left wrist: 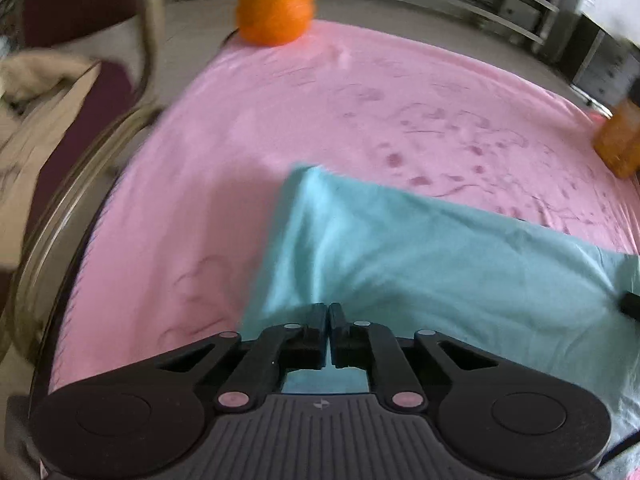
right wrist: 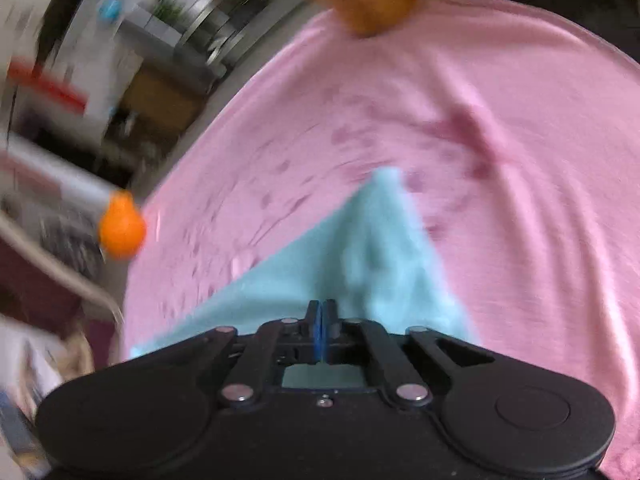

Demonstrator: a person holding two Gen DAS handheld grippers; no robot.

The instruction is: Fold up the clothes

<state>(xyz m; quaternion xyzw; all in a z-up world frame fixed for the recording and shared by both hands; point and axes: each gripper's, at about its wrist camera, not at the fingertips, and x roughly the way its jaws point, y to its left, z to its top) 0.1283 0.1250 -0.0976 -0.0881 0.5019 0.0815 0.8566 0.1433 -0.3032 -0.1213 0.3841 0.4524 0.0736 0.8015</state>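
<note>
While both the left gripper [left wrist: 328, 312] and right gripper [right wrist: 321, 308] clench the teal garment [left wrist: 420, 248] at 6 o'clock on the pink sheet [left wrist: 248, 120], it looks light, limp, best pinched at corners.

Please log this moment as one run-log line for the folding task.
left gripper: shut on light blue cloth garment | right gripper: shut on garment | surface: pink printed sheet | phase: fold underway
</note>
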